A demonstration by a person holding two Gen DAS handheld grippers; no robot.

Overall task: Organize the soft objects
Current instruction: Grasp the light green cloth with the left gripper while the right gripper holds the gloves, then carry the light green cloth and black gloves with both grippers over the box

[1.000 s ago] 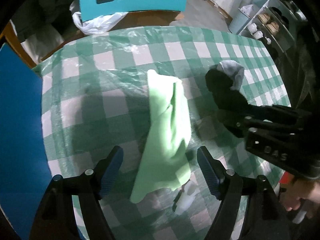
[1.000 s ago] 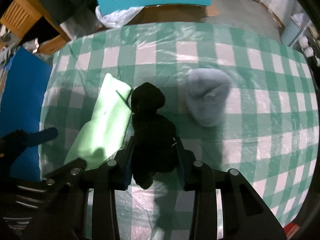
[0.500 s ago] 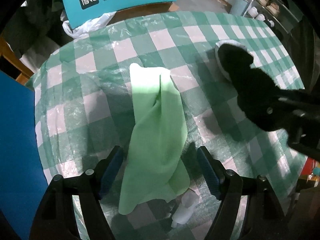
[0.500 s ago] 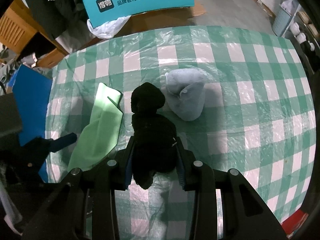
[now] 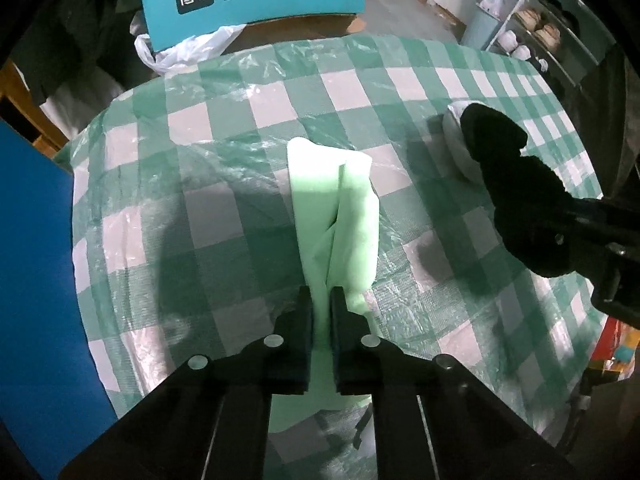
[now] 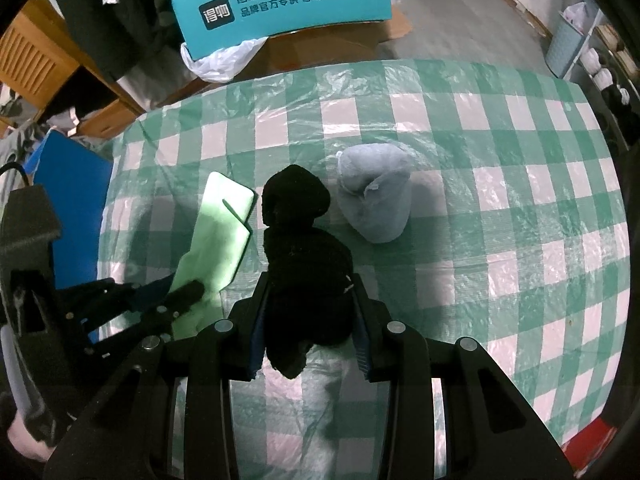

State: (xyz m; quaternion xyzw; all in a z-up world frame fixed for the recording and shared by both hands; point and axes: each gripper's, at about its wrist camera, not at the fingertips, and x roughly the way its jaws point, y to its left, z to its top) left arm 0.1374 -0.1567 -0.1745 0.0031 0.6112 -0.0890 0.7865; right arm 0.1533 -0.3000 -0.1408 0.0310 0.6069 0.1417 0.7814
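A light green cloth [image 5: 344, 216] lies folded lengthwise on the green checked table [image 5: 208, 184]. My left gripper [image 5: 321, 300] is shut on the near part of the green cloth; it also shows in the right wrist view [image 6: 182, 294] pinching the cloth [image 6: 218, 236]. My right gripper [image 6: 308, 312] is shut on a black soft bundle [image 6: 304, 256] and holds it above the table; the bundle shows at the right of the left wrist view [image 5: 516, 184]. A grey rolled soft item [image 6: 376, 196] lies on the table just beyond the black bundle, partly hidden in the left wrist view [image 5: 456, 136].
A teal sign board [image 6: 280, 4] and a white plastic bag [image 6: 220, 60] stand beyond the table's far edge. A blue panel [image 5: 32, 280] stands along the left side. Shelves [image 5: 536, 28] are at the far right. A wooden cabinet [image 6: 36, 60] is at the far left.
My left gripper has closed on the green cloth; its jaws were wide open before. The right gripper, still holding the black bundle, has drawn back slightly from the grey item.
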